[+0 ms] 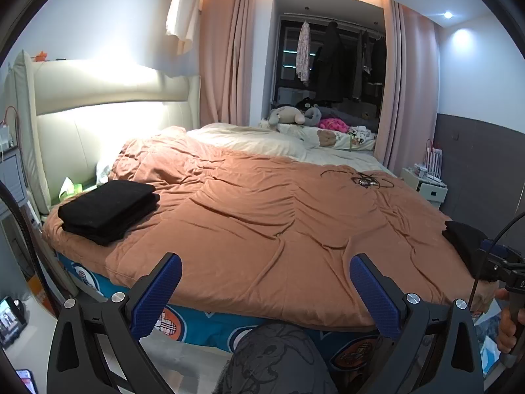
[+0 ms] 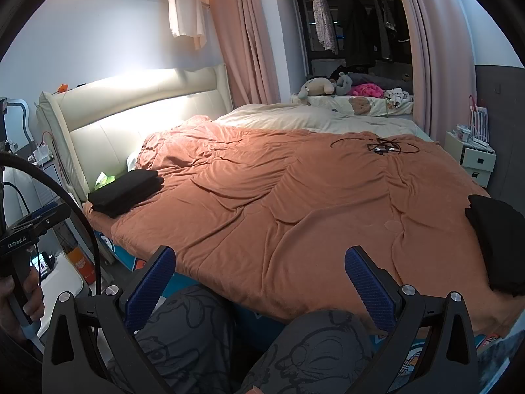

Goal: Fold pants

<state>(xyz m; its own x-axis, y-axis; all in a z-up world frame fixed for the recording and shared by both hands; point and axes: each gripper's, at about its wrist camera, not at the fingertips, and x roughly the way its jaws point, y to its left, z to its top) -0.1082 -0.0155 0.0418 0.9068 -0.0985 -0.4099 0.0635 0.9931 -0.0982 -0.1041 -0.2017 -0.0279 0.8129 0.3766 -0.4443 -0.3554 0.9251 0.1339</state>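
A neat stack of folded black pants (image 1: 108,210) (image 2: 126,192) rests on the orange quilt (image 1: 262,223) (image 2: 279,203) near the headboard at the left. A second pile of black pants (image 1: 462,236) (image 2: 498,243) lies bunched at the quilt's right edge. My left gripper (image 1: 265,282) hangs open over the bed's near edge, holding nothing. My right gripper (image 2: 261,275) is open too, above the near edge, with nothing between its blue pads (image 2: 367,282). Both stay well short of either pile.
A tangled black cable (image 1: 364,179) (image 2: 382,146) lies on the far right of the quilt. The person's patterned trouser legs (image 2: 197,328) stand against the bed's side. A white nightstand (image 2: 475,157) sits at the right, soft toys (image 1: 288,116) beyond the bed.
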